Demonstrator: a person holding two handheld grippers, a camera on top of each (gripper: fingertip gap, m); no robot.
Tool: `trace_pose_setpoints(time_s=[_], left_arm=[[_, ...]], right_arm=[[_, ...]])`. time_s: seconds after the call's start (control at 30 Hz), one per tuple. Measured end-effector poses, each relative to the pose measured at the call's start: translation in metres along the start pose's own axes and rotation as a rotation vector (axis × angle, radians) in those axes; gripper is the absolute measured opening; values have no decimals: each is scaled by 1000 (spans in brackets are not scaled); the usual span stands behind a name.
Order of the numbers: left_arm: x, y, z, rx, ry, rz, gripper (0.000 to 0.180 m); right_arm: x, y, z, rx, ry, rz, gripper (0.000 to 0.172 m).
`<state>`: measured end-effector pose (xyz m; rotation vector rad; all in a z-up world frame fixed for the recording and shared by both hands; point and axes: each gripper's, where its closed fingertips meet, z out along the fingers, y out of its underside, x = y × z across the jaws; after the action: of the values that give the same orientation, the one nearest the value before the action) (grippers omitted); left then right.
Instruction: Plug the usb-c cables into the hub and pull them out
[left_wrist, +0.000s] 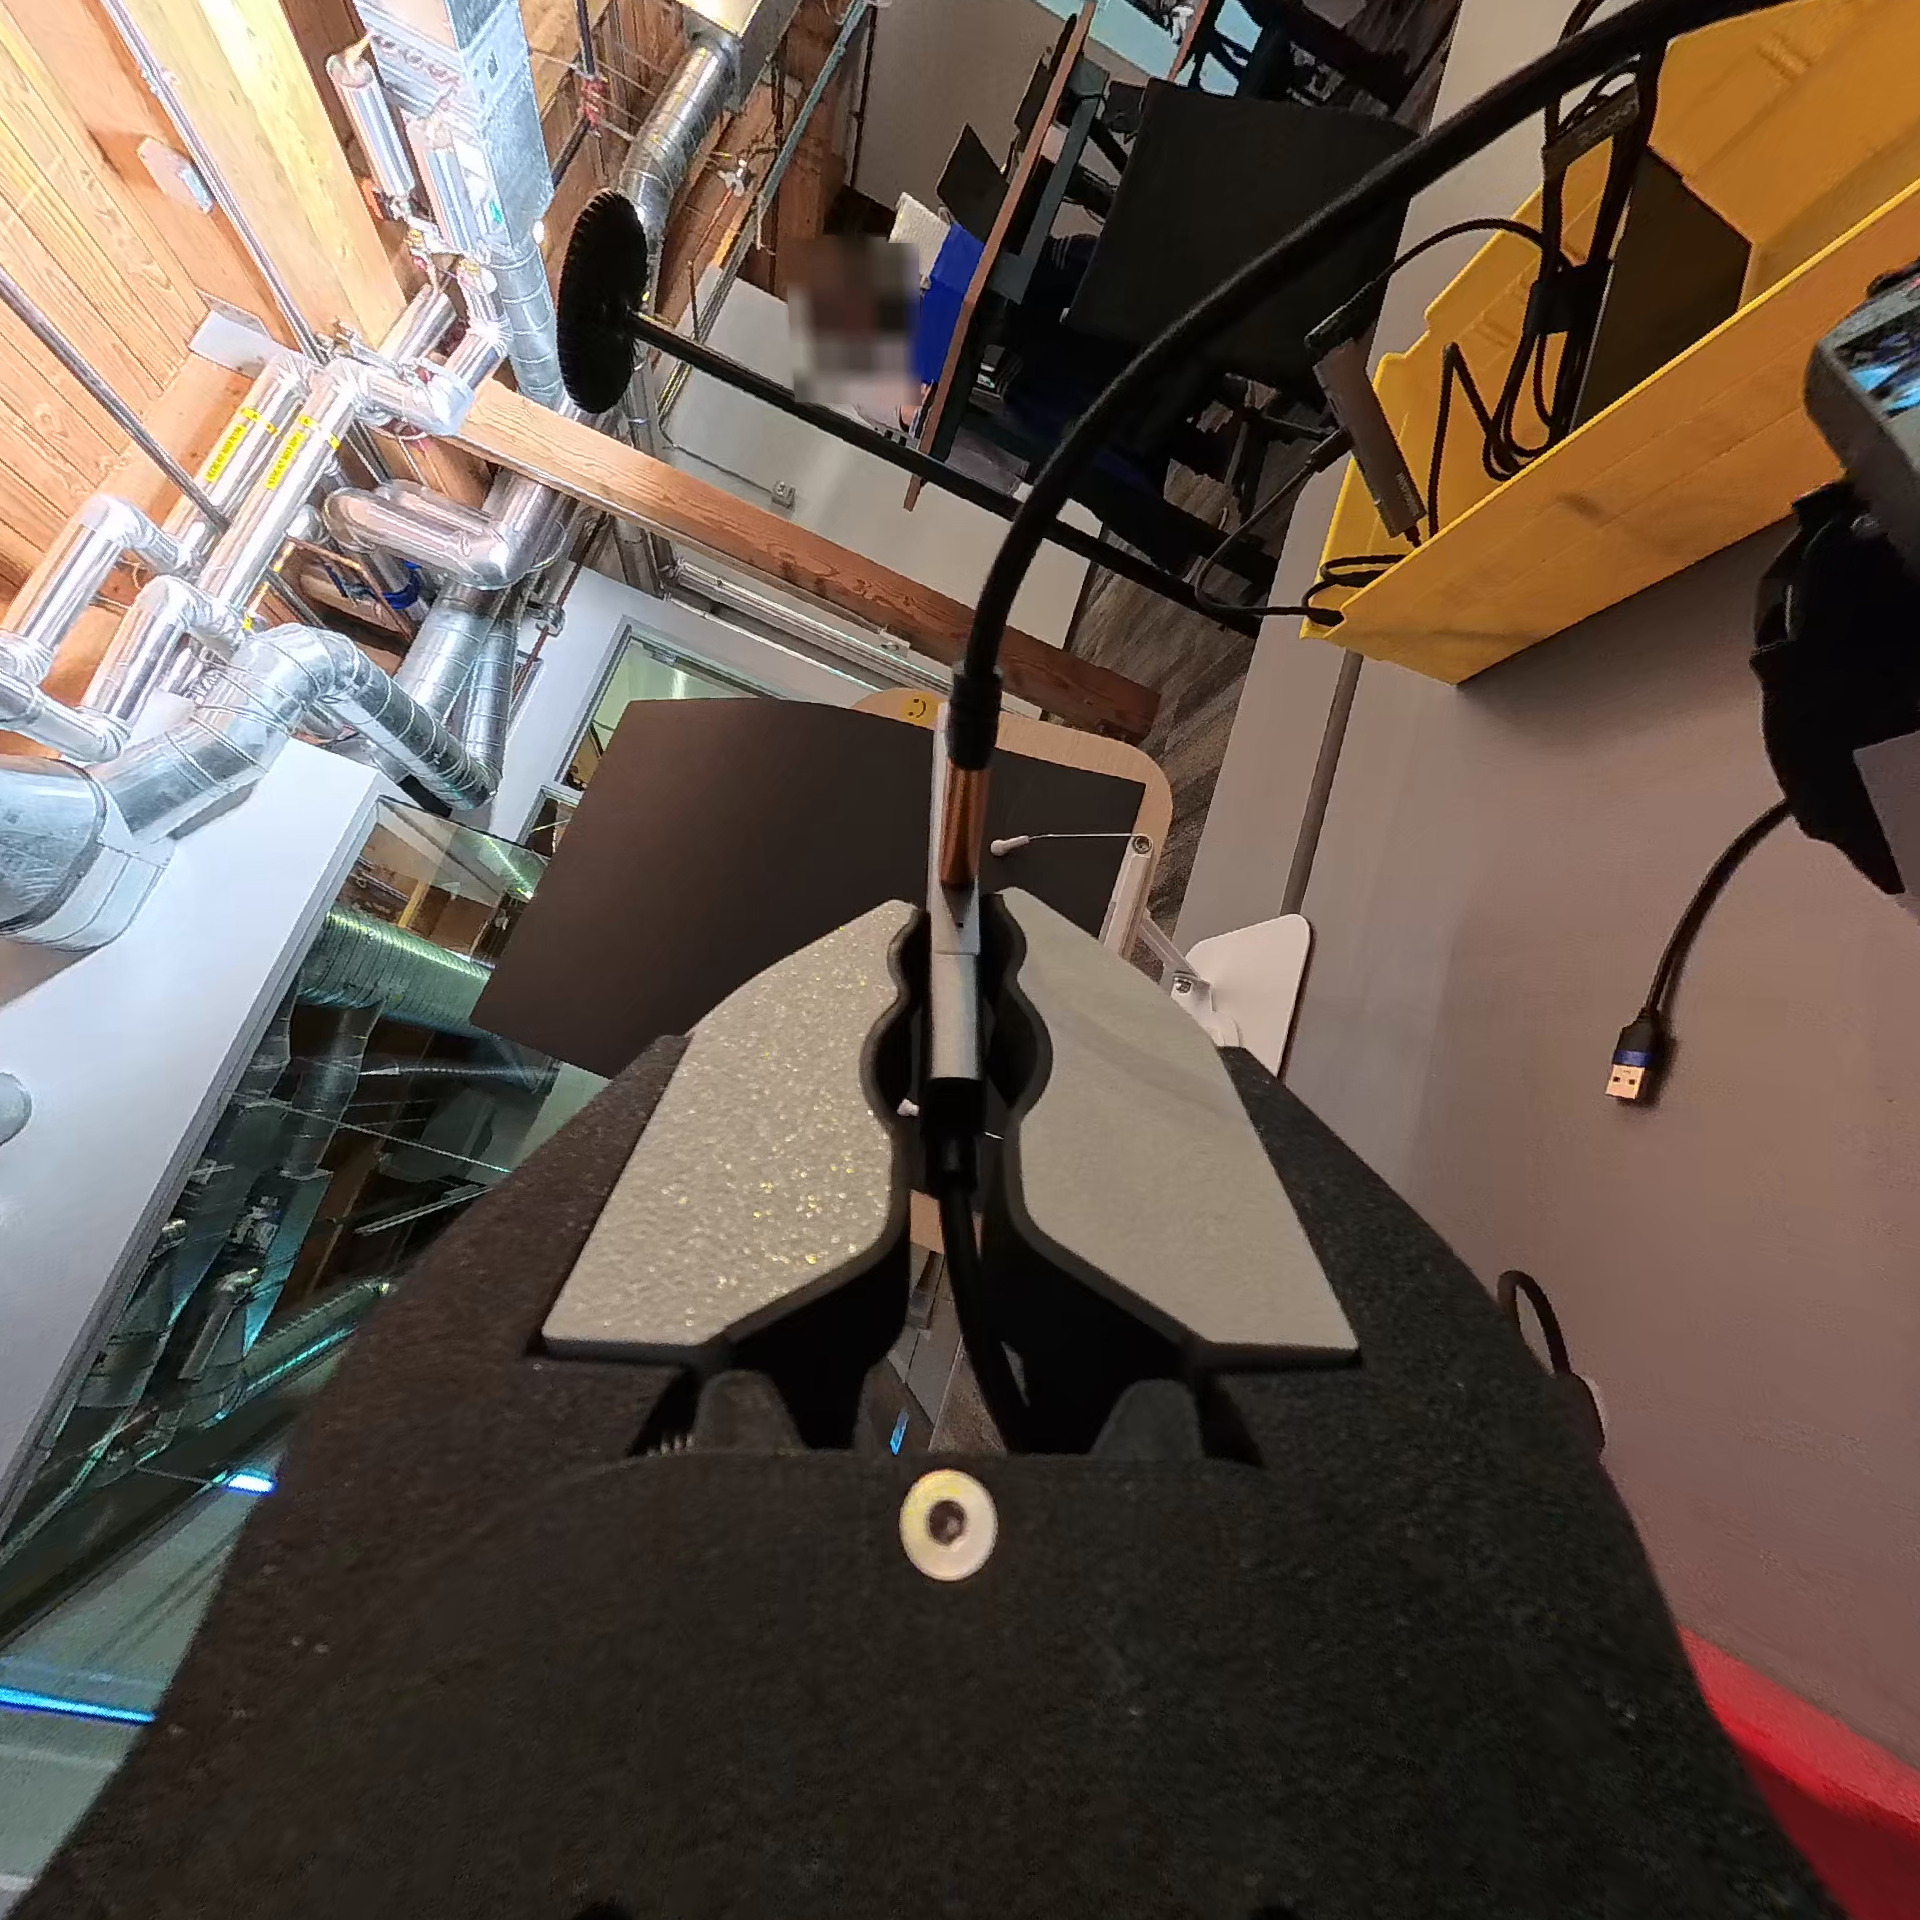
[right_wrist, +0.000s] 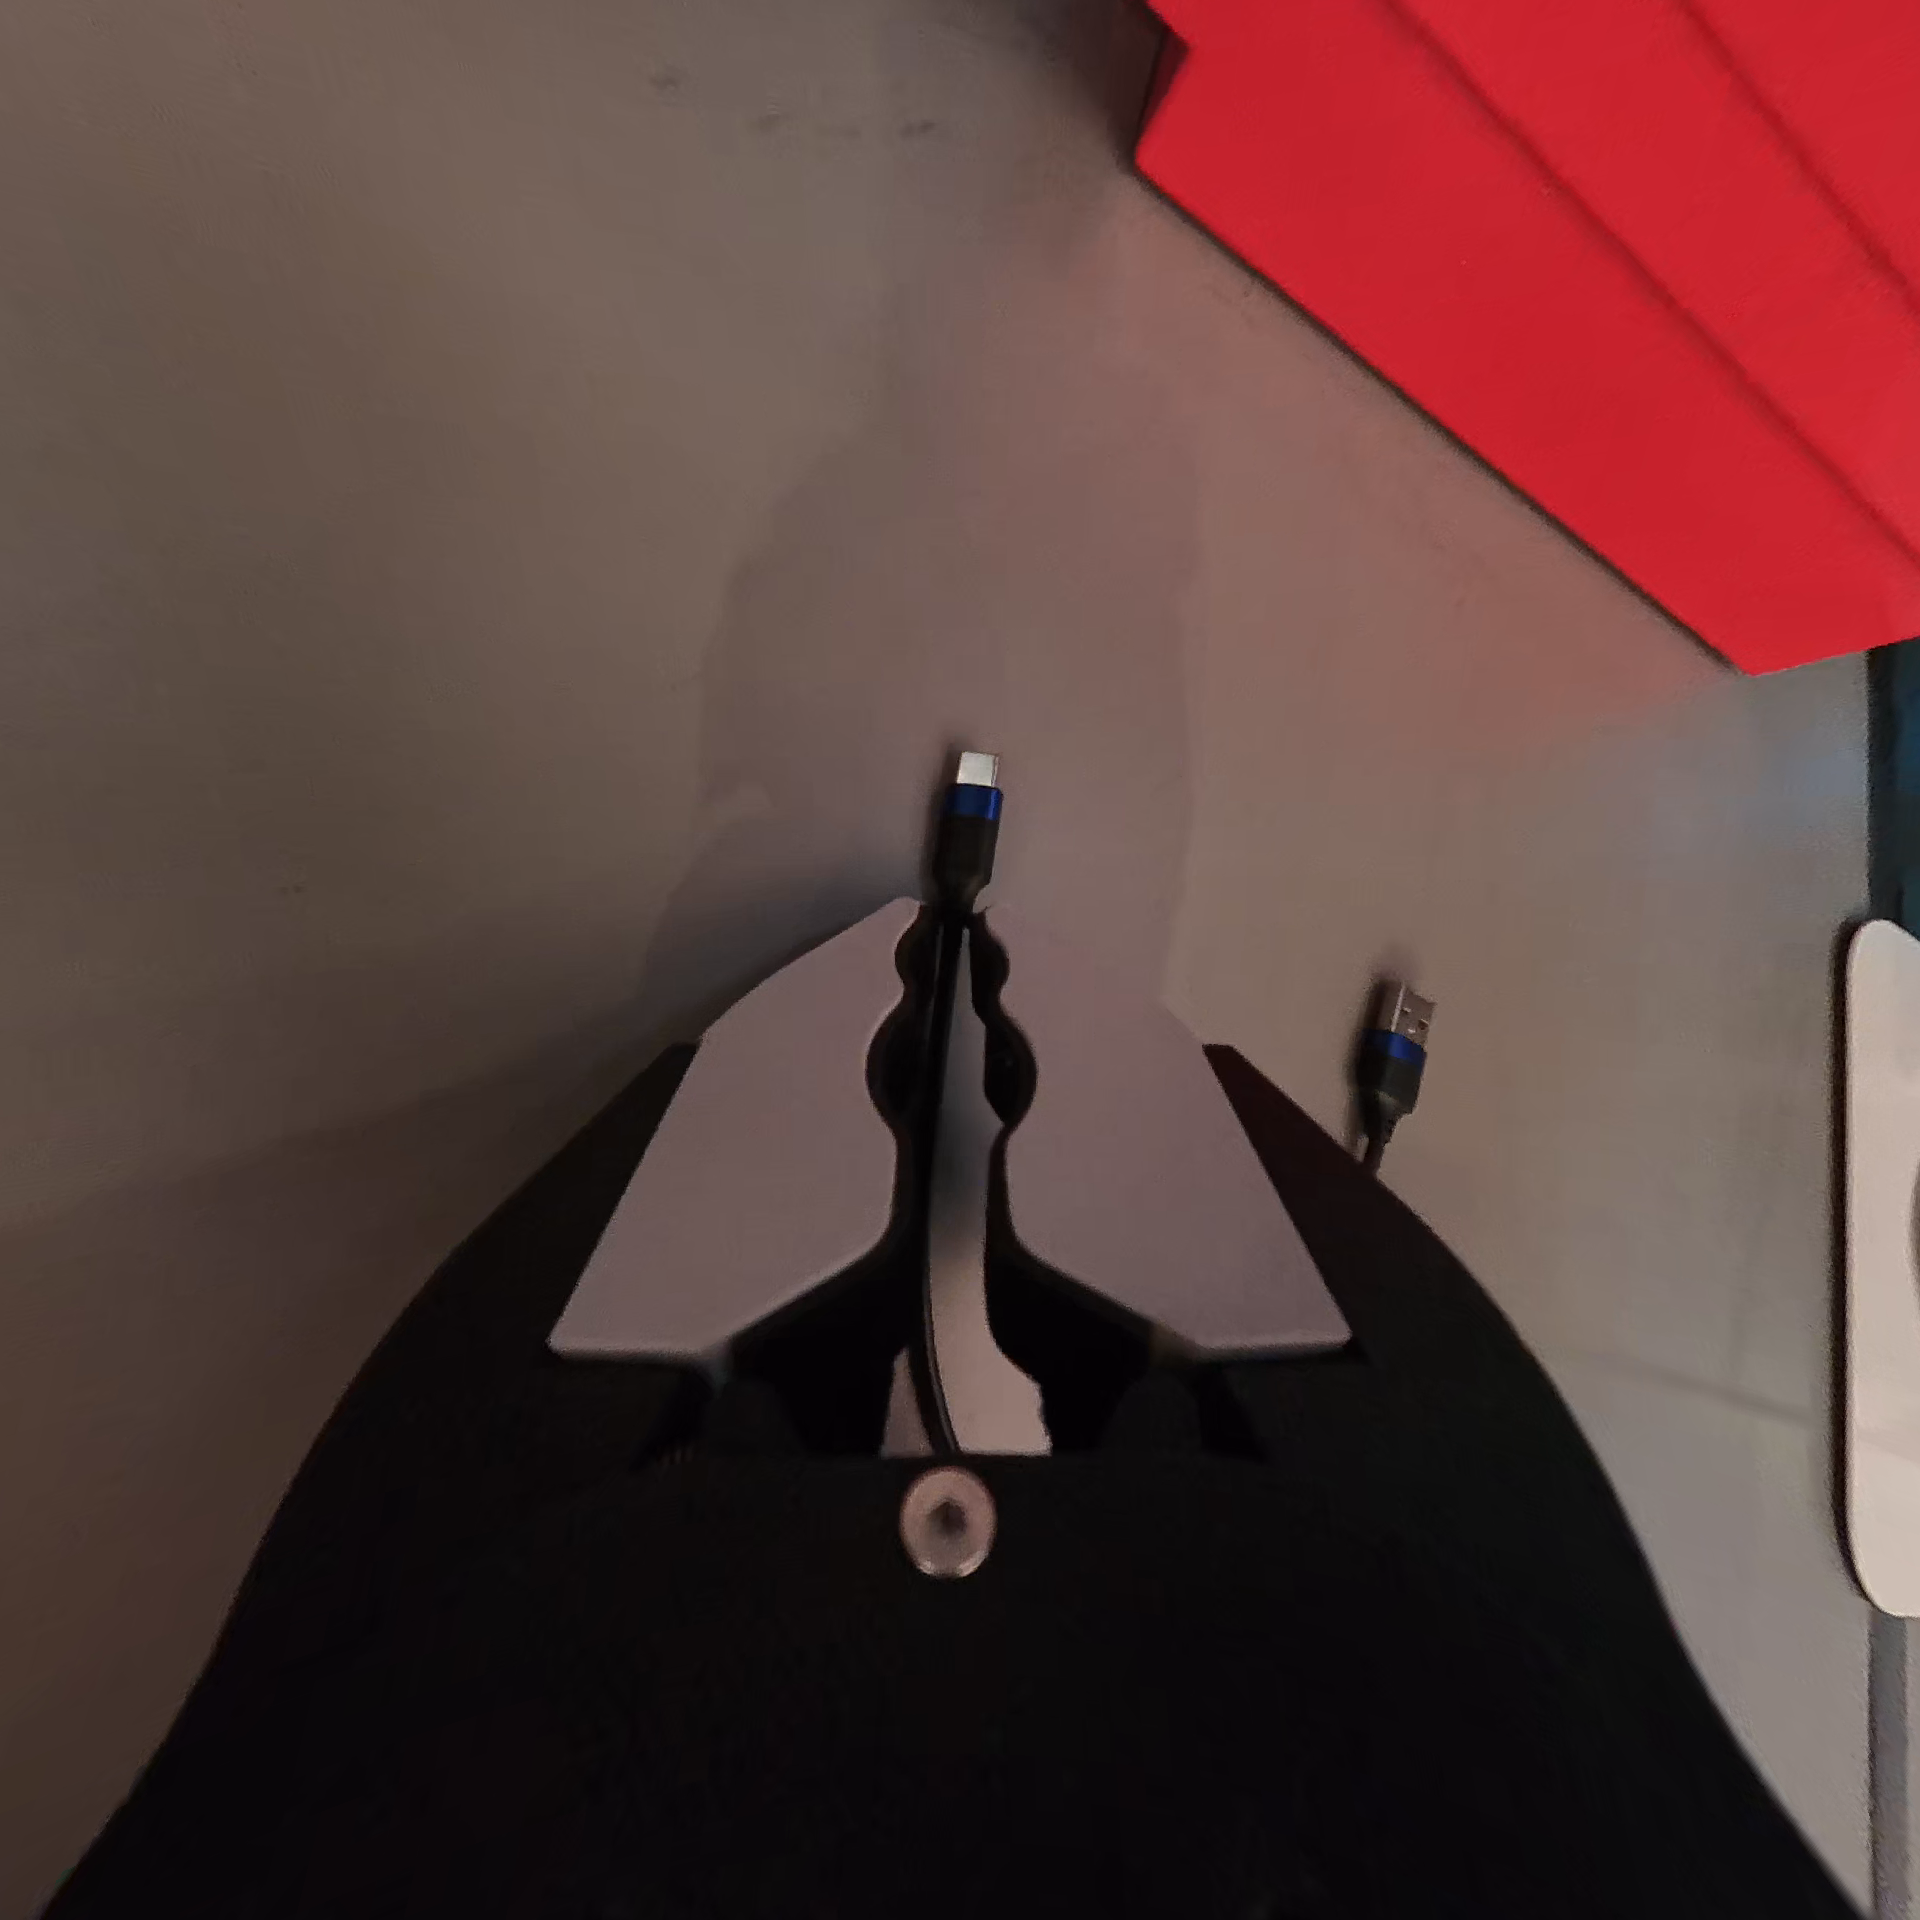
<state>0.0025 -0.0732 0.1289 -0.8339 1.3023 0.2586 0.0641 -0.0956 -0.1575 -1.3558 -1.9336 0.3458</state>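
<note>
Left gripper (left_wrist: 958, 914) is clamped on the slim grey hub (left_wrist: 954, 1003), both pads pressed against its flat sides so that it stands edge-on between them. A copper-coloured plug (left_wrist: 964, 821) with a thick black cable (left_wrist: 1174, 312) is seated in the far end of the hub, and the cable arcs up and away toward the yellow bin (left_wrist: 1621, 488). The hub's own black lead (left_wrist: 971, 1278) runs back from it between the fingers. To the right of the hub, a blue-collared USB-A plug (left_wrist: 1633, 1060) lies on the grey table (left_wrist: 1558, 1039), below the yellow bin.

Right gripper (right_wrist: 948, 914) is closed on a thin black cable (right_wrist: 935, 1143) just behind its blue-collared USB-C plug (right_wrist: 971, 805), which sticks out past the fingertips above the grey table (right_wrist: 416, 520). The blue-collared USB-A plug (right_wrist: 1397, 1049) lies to the right of the USB-C plug, and a red bin (right_wrist: 1558, 260) sits up and to the right of it.
</note>
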Motion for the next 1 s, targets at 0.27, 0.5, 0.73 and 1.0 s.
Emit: trace_pose_setpoints(time_s=[0.27, 0.5, 0.73, 1.0], left_arm=[[0, 0, 0, 4, 0, -6, 9], [1, 0, 0, 2, 3, -5, 9], [-9, -4, -3, 27, -55, 4, 9], [-16, -9, -13, 69, -93, -4, 9]], right_arm=[[1, 1, 2, 18, -102, 150, 8], [0, 2, 2, 19, -107, 152, 7], [0, 3, 2, 42, -170, 262, 7], [32, -25, -24, 265, -113, 427, 4]])
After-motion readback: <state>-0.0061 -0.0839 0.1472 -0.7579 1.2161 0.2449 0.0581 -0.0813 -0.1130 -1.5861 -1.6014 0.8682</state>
